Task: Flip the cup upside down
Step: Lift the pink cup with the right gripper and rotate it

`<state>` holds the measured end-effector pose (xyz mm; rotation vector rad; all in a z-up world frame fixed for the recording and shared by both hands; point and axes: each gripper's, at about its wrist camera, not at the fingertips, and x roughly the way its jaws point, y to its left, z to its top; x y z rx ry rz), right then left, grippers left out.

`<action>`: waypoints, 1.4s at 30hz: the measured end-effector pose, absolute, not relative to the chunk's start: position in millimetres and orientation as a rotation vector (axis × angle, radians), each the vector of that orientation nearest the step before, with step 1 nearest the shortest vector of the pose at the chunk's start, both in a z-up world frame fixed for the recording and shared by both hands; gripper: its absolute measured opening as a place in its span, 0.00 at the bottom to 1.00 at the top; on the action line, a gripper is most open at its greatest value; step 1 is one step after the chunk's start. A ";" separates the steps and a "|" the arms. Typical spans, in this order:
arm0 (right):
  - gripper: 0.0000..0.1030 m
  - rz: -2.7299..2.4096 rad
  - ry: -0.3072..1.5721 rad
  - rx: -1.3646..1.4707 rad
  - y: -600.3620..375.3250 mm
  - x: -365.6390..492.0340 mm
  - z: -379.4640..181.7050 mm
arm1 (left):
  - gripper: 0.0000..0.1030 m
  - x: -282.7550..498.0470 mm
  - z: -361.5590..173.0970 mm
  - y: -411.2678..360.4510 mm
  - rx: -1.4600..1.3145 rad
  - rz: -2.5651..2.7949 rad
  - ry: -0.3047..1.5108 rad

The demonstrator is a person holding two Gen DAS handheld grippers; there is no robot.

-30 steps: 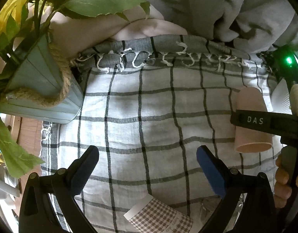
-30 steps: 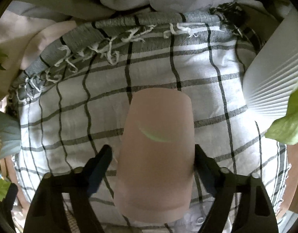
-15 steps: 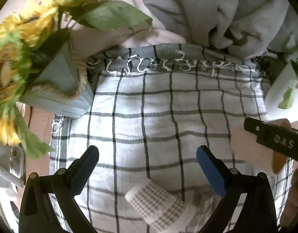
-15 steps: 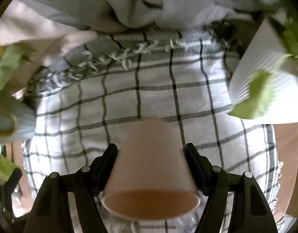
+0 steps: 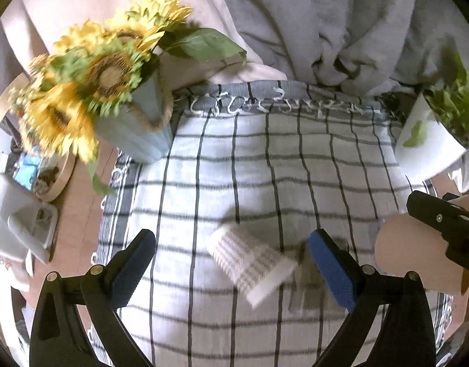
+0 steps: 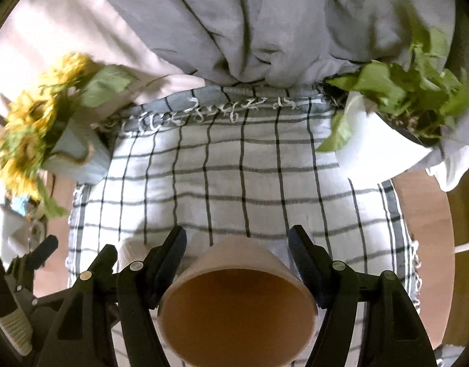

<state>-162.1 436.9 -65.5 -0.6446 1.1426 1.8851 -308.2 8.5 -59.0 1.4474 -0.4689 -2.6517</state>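
Observation:
A pink paper cup [image 6: 237, 302] is held in my right gripper [image 6: 237, 241], lifted above the checked cloth and tilted so its open mouth faces the camera. The same cup shows at the right edge of the left wrist view [image 5: 408, 253], with the right gripper's black finger across it. A second cup with a houndstooth pattern [image 5: 249, 260] lies on its side on the cloth, between the fingers of my left gripper [image 5: 231, 250], which is open and empty above it.
A checked cloth [image 5: 265, 168] covers the table. A blue vase of sunflowers [image 5: 133, 128] stands at the back left, a white pot with a green plant [image 6: 384, 146] at the back right. Grey fabric [image 6: 265, 30] hangs behind. A white mug [image 5: 17, 223] sits far left.
Both grippers have risen and pulled back. The right gripper has lifted the pink cup off the cloth and tipped it until its mouth faces the camera. The houndstooth cup has come further into view.

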 end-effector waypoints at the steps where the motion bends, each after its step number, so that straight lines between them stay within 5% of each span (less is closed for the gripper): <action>1: 0.67 1.889 1.144 -0.643 431.9 -160.8 -66.2 | 0.99 -301.9 -60.0 7.5 1.451 -2.648 -0.470; 42: 0.67 1.814 1.249 -0.593 295.5 -170.3 -175.8 | 0.99 -184.0 -122.0 -31.4 1.486 -2.456 -0.392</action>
